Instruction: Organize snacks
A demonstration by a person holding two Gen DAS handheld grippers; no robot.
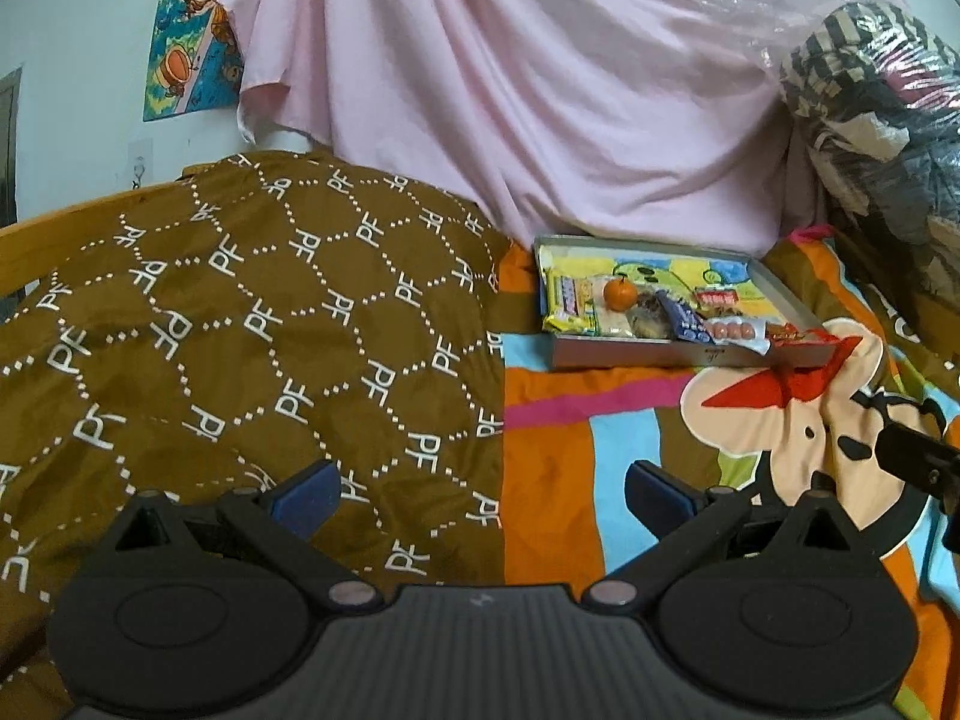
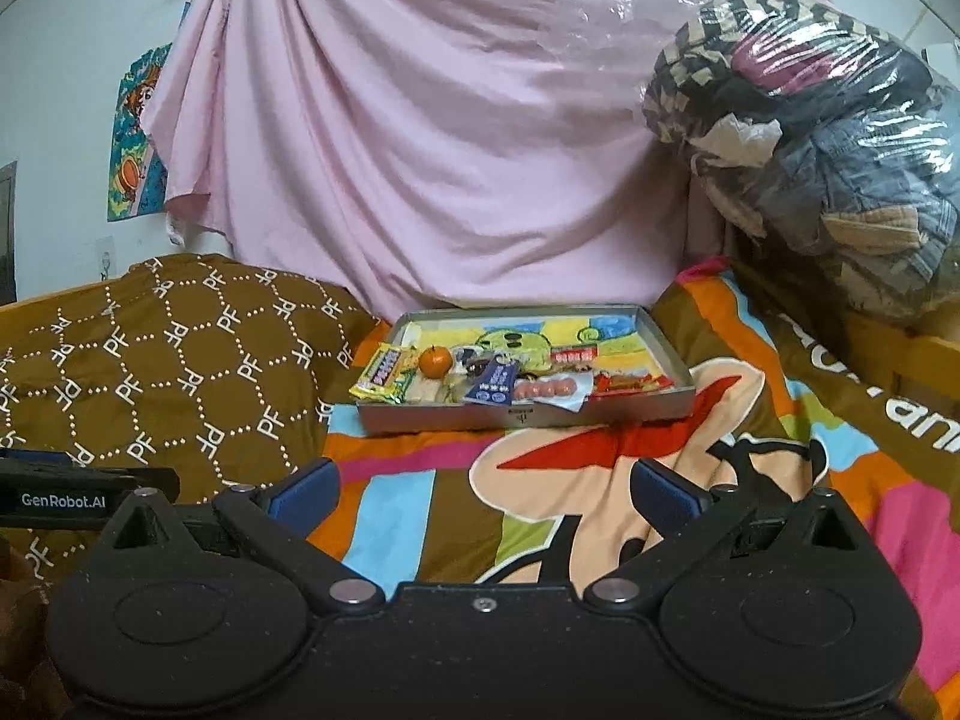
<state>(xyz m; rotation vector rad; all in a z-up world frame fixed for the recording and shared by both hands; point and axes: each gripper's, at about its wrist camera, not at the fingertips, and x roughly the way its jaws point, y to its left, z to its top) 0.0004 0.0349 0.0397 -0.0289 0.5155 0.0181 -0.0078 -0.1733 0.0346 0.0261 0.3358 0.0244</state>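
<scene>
Both of your tongs stand wide and hold nothing: the left gripper point(image 1: 483, 495) hangs over the seam between the brown quilt point(image 1: 240, 324) and the striped blanket point(image 1: 558, 438), and the right gripper point(image 2: 483, 495) hangs over the blanket, well short of the tray point(image 2: 522, 417). The snacks all lie in that tray, crowded along its near edge, with the far half of it bare. From left to right in the right view you have a yellow packet point(image 2: 384, 375), a small orange point(image 2: 435, 361), a blue packet point(image 2: 495, 387), a pack of pink sausages point(image 2: 546, 389) and a red wrapper point(image 2: 630, 383). Expect all of it to be light. The packets are probably thin, slick film that will crumple and slide, so pinch each one across its short width near the middle, or by a sealed end, and do not scoop at it flat. The orange is round and may roll; close on it across its widest part, and gently, since the skin can bruise. The sausage pack looks soft and overlaps the tray's near wall, so lift it straight up. The tray sits on soft bedding and may tip if you press down on its edge.
</scene>
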